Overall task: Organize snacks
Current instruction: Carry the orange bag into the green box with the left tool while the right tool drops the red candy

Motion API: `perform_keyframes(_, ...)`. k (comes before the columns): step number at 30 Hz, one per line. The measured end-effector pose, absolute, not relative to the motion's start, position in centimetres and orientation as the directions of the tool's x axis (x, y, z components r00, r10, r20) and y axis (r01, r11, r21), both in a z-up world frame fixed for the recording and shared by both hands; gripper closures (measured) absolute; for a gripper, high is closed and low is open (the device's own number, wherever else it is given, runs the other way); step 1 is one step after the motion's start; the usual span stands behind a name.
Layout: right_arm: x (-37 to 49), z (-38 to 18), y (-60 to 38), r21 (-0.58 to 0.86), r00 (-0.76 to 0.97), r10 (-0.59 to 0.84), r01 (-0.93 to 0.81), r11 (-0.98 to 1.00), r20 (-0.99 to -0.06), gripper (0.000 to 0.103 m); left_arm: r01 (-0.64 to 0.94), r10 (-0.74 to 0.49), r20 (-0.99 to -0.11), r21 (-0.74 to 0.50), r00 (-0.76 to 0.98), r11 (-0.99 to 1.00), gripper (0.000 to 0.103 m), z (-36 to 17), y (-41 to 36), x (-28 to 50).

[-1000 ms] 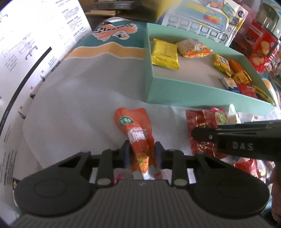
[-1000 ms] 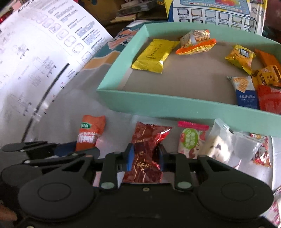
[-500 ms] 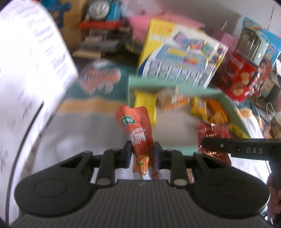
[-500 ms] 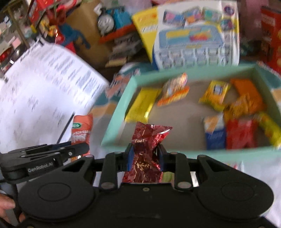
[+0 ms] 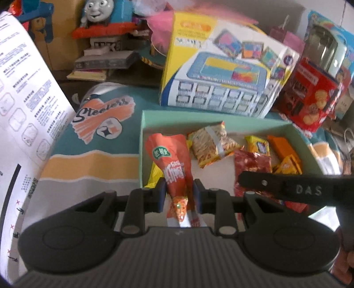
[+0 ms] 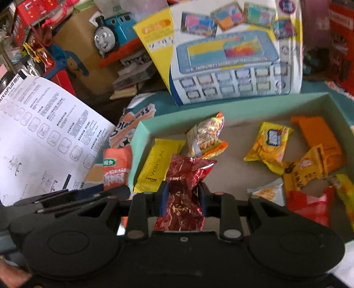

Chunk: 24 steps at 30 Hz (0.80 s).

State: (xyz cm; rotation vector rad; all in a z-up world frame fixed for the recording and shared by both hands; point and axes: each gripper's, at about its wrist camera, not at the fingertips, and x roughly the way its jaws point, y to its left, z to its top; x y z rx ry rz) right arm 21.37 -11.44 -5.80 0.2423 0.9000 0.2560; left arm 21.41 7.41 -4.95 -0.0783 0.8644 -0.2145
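Note:
My left gripper (image 5: 178, 191) is shut on an orange snack packet (image 5: 173, 161) and holds it in the air over the near left edge of the mint-green box (image 5: 141, 133). My right gripper (image 6: 182, 196) is shut on a dark red foil packet (image 6: 183, 190) and holds it above the box (image 6: 141, 133), over its near left part. The box holds several snacks, among them a yellow bar (image 6: 158, 164) and a noodle packet (image 6: 204, 135). The orange packet (image 6: 116, 166) and the left gripper show at the left of the right wrist view. The red foil packet (image 5: 252, 161) shows in the left wrist view.
A white instruction sheet (image 5: 24, 106) stands at the left. Behind the box stand a toy laptop carton (image 5: 223, 77), a red biscuit box (image 5: 309, 97) and a blue toy train (image 5: 106, 15). A teal, orange and grey cloth (image 5: 93, 159) covers the table.
Both grippers have lifted their packets off the cloth and carried them forward over the box. Both have stayed shut on the packets.

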Motion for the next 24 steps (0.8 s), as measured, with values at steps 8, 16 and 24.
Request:
perform_keyframes(8,22.3,-7.6,-10.4,0.365,0.541,0.378,-0.136,0.921,-0.752,0.073,0.162,-0.193,-0.785,-0.119,0.589,0.98,0.064,-6.9,7.3,21.4)
perform_keyframes(16,21.4,-6.1,-11.4,0.375,0.58,0.37,-0.118,0.92,-0.726,0.018,0.102,-0.179,-0.738,-0.148,0.651,0.984,0.005,-4.5,8.0,19.7)
perform_keyframes(24,17.7,-2.9,-12.7,0.324,0.64,0.329,-0.13,0.937,-0.694,0.0,0.085,-0.175,-0.728,-0.159,0.663,0.984,0.0,-2.5,8.6,17.6)
